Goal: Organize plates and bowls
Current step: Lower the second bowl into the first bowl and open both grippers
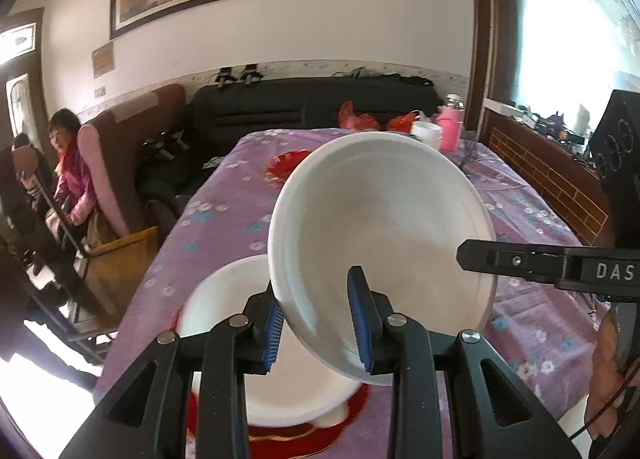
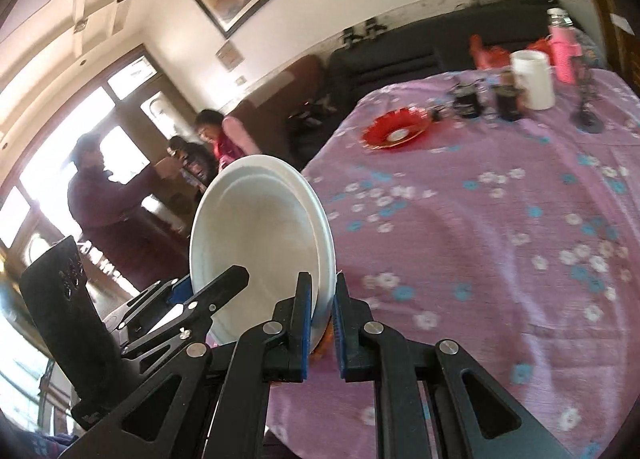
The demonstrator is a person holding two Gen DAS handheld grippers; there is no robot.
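A white bowl [image 1: 380, 235] is held tilted above the purple table by both grippers. My left gripper [image 1: 320, 325] is shut on its near rim. My right gripper [image 2: 322, 323] is shut on the opposite rim of the same bowl [image 2: 260, 235]; its finger [image 1: 520, 259] reaches in from the right in the left wrist view. A second white bowl [image 1: 236, 311] sits below on a red plate [image 1: 304, 435]. Another red plate [image 2: 396, 131] lies further up the table.
The table has a purple flowered cloth [image 2: 500, 219]. At its far end stand a white mug [image 2: 534, 79], a pink bottle [image 2: 562, 53] and dark small items [image 2: 508, 97]. A black sofa [image 1: 312, 107] and seated people [image 1: 68, 163] are beyond, to the left.
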